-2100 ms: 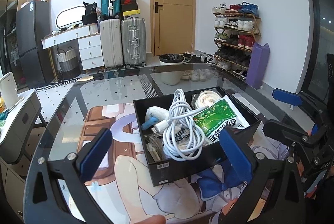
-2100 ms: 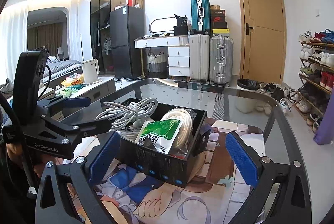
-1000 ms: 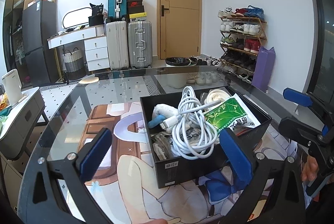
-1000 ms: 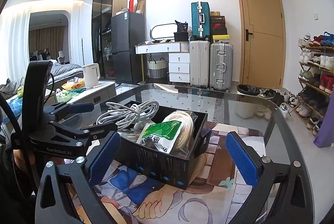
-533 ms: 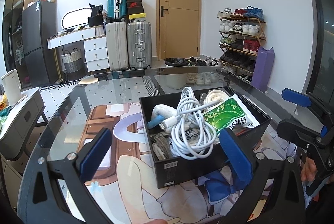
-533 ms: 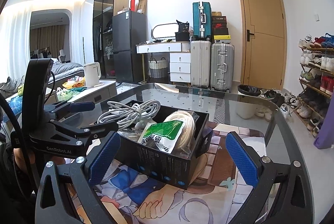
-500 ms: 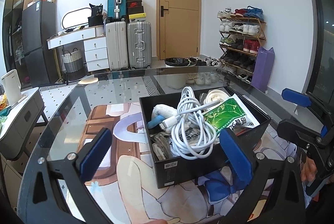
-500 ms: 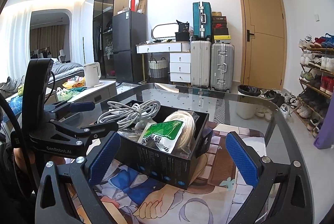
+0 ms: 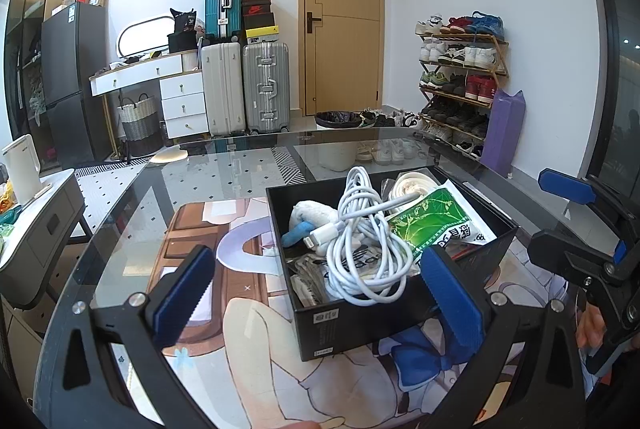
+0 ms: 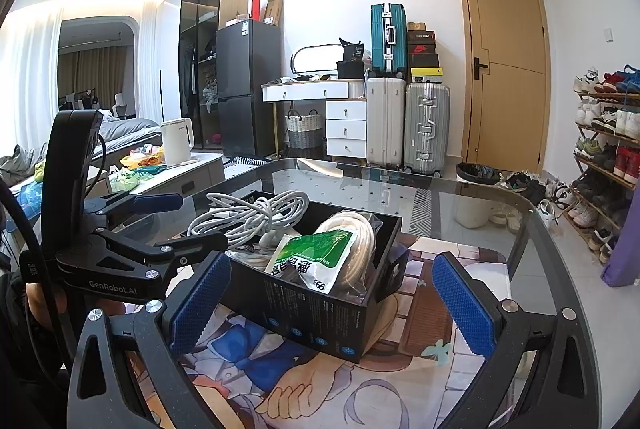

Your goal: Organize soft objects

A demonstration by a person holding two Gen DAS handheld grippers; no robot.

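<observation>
Black box sits on glass table, over anime mat. Inside: white cable coil, green packet, white plush w/ blue bit. L gripper fingers wide, holding nothing, just short of box. R gripper also wide, empty, near box side.

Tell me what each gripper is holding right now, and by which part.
Nothing. The left gripper and right gripper are both open and empty, short of the black box of cables.

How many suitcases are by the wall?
3: a teal suitcase standing on top, a white suitcase below it, and a silver suitcase beside the white one. More may be hidden behind.
</observation>
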